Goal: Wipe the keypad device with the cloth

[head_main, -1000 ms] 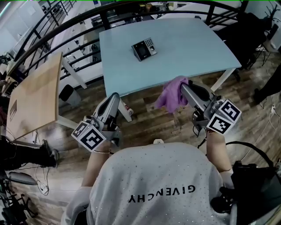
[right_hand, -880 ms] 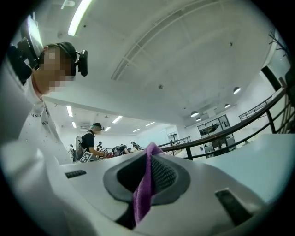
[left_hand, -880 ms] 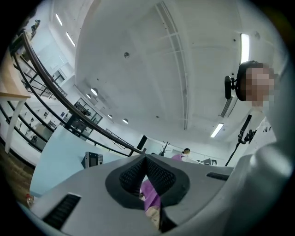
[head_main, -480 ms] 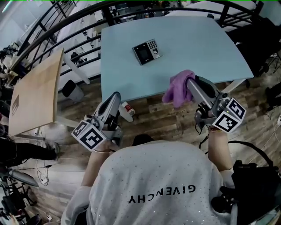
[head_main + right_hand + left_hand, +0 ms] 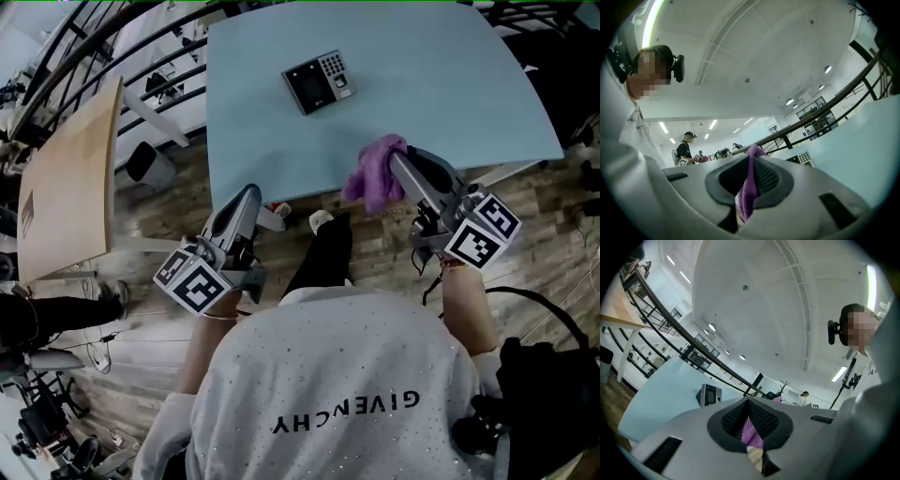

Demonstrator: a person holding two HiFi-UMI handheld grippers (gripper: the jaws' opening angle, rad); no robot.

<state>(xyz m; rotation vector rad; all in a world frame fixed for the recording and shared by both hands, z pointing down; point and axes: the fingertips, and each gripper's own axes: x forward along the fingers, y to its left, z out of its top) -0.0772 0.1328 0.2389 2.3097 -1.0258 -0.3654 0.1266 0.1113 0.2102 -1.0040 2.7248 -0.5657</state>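
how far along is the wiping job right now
Done: the right tool is shut on the crumpled purple cloth. In hand: it hangs at the near edge of the pale blue table; the left tool is shut, empty. Left: all the wiping; the black keypad device lies farther in, apart from the cloth.

A pale blue desk [image 5: 422, 103] stands on the far side of a wood-plank floor [image 5: 553, 225]. A wooden tabletop [image 5: 70, 178] sits well apart to its left, and a black railing [image 5: 789, 129] curves beyond them. Near you, your grey sweatshirt [image 5: 337, 394] fills the lower frame, your black trouser leg [image 5: 319, 258] and white shoe [image 5: 321, 220] reach toward the desk's near edge, and a black bag [image 5: 534, 403] sits at your right. The right gripper view shows a person in a dark cap [image 5: 685, 149] far off under ceiling strip lights [image 5: 712, 124].
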